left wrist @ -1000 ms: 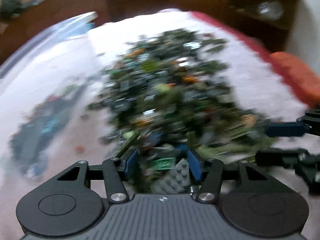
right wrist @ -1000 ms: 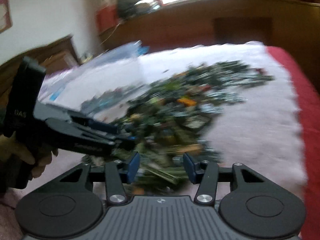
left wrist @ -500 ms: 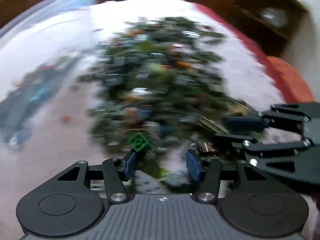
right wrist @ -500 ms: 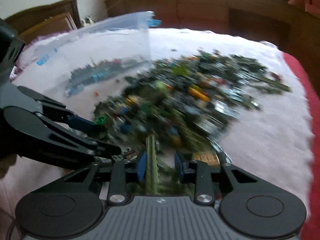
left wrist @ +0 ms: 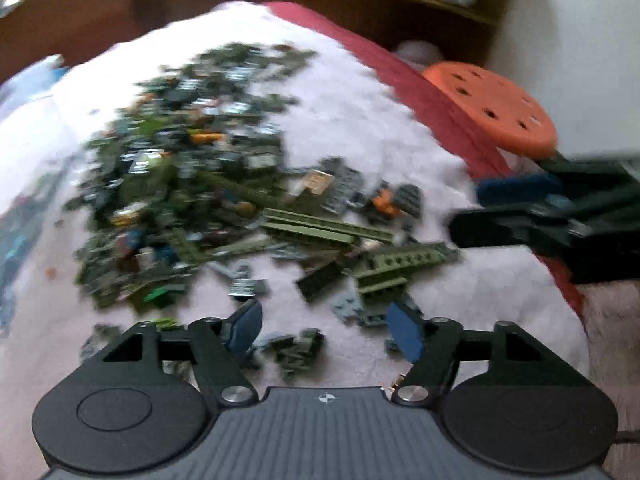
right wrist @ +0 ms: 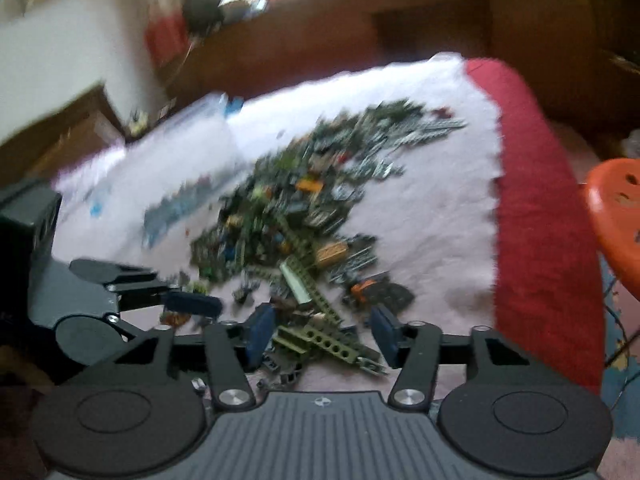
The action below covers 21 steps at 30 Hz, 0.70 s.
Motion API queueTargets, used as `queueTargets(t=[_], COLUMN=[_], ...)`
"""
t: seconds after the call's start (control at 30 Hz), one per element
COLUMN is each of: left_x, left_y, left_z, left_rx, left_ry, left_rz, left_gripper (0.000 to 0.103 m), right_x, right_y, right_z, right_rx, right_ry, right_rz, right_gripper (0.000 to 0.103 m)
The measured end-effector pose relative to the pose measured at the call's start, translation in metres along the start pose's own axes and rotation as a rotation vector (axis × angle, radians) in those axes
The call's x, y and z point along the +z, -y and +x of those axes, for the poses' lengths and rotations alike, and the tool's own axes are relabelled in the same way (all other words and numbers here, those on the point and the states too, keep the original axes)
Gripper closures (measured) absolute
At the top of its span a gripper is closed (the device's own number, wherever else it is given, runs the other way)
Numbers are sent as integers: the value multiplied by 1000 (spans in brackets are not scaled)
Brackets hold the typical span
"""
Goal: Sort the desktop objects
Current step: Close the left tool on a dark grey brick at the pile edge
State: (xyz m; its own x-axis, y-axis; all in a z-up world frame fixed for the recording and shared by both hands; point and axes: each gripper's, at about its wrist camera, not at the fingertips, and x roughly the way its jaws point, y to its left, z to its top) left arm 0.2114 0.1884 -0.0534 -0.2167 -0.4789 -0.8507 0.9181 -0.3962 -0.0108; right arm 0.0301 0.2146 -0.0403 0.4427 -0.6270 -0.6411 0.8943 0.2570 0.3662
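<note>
- One pile of building bricks (left wrist: 192,168), mostly green and grey, far too many and too blurred to count.
- Two long olive beams (left wrist: 326,227) lying crossed at the near edge.
- One orange stool (left wrist: 496,108).
- One white fleecy cover (left wrist: 360,128).
- Two grippers (left wrist: 324,326), (right wrist: 322,334).

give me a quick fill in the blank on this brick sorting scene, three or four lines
1. The pile of toy bricks lies on a ____ fluffy blanket.
2. The round stool with holes in its seat is ____ in colour.
3. The pads on the left gripper are ____ in colour.
4. Nothing is gripped by the right gripper; the long beam with holes below it is olive ____.

Missing words: white; orange; blue; green
</note>
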Motion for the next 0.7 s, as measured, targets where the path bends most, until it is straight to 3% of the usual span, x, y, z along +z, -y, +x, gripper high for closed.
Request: queueTargets(t=[0.07,0.17,0.23,0.4,0.6,0.67,0.7], left_x=[2,4,7,10,14,15,15], left_y=[-1,-4,-5,8,16,20,22], left_z=[0,2,6,22,30,33,34], left_rx=[38,69,90,124,110,121,126], left_ry=[9,21,24,34,52,53,52], left_rz=[-81,-224,-294,-276,-277,-257,-249], left_gripper=[32,34,40,42,43,49,59], right_x=[-11,-17,-16,-16,-16,-15,-15], right_y=[10,23,31,43,43,44,45], right_z=[-3,9,9,5,7,9,9], right_rx=[-5,-34,-24,1,29,34,35], right_ry=[25,-26,-11,31,35,32,31], right_rz=[40,101,140,190,192,199,204], right_gripper=[42,42,42,41,38,38,38])
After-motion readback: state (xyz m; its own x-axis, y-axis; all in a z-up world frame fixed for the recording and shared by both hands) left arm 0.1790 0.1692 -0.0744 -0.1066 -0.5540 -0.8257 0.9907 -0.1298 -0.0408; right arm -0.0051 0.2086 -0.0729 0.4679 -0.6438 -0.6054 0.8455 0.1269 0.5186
